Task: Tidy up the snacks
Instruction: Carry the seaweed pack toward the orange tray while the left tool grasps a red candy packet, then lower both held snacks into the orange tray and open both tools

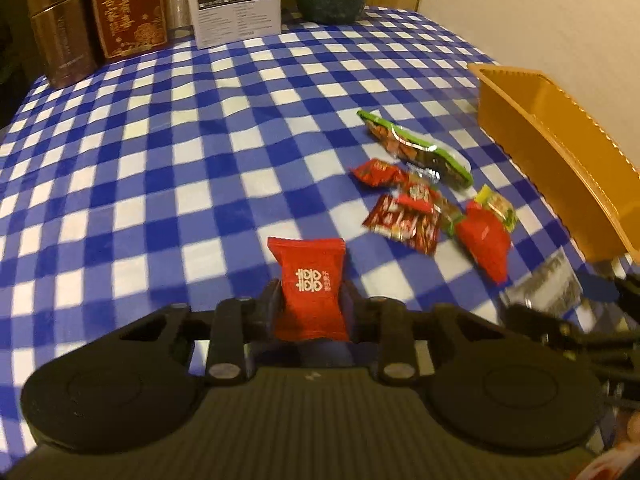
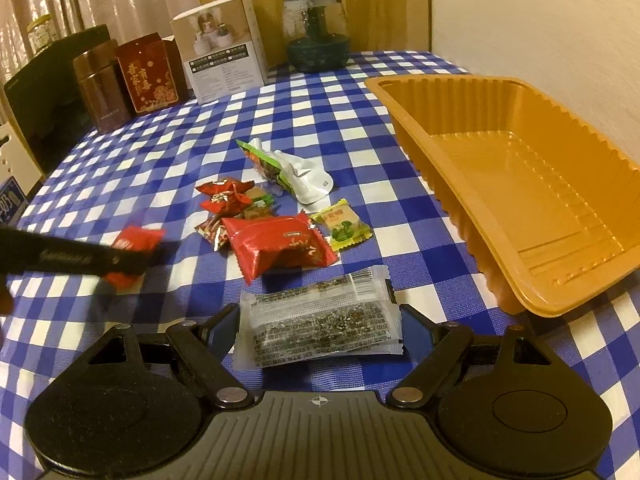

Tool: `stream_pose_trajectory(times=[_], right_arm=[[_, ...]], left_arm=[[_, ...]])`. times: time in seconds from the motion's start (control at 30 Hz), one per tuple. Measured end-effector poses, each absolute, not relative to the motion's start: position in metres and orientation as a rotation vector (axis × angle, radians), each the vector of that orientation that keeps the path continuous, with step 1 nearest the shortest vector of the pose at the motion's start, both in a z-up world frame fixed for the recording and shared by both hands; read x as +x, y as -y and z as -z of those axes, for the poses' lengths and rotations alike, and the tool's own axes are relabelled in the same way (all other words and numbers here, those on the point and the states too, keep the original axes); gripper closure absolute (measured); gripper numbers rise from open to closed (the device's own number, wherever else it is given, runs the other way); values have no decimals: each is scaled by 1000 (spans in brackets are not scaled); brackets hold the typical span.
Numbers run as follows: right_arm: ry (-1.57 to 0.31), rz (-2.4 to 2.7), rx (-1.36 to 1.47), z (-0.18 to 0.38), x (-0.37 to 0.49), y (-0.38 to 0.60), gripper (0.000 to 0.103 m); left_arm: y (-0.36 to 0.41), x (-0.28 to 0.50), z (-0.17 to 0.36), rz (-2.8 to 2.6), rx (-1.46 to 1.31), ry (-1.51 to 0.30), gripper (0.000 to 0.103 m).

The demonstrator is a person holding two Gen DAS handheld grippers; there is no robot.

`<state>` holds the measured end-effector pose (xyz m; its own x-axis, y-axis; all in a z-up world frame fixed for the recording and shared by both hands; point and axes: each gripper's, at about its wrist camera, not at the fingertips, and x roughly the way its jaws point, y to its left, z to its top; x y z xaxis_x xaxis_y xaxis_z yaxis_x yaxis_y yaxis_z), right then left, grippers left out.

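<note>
Between the left tongs [image 1: 311, 300], a red white-printed candy packet [image 1: 310, 288]

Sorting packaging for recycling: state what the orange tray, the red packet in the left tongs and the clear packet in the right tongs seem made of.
Orange tray: probably thin moulded plastic, glossy; ribbed walls, sheen on the floor.
Red packet: likely matte plastic film; crimped ends, printed white emblem.
Clear packet: transparent film, slightly glossy; the dark seeded bar shows through, with a barcode.

Taking the ribbed orange plastic tray [image 2: 516, 184] as landmark: the scattered pile of small foil-wrapped snacks [image 2: 276, 220] is lying left of it on the blue-and-white checked tablecloth [image 2: 168, 152], and the white printed cardboard box [image 2: 224, 60] is standing behind-left.
</note>
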<state>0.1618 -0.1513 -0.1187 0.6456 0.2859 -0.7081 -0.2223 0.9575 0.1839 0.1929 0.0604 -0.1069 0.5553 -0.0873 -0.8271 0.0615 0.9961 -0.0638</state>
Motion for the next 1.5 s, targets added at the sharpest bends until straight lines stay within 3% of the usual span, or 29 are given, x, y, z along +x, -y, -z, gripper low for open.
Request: stream_pose_trajectory(times=[0.83, 1.17, 1.5], right_arm=[[-727, -194, 146, 22, 90, 206, 20], [-670, -102, 176, -8, 92, 259, 20], [-663, -35, 198, -4, 137, 322, 20]], left_arm=[[-2, 113, 1, 223, -40, -859, 75], [56, 126, -20, 318, -32, -826, 75], [115, 165, -14, 375, -25, -818, 75]])
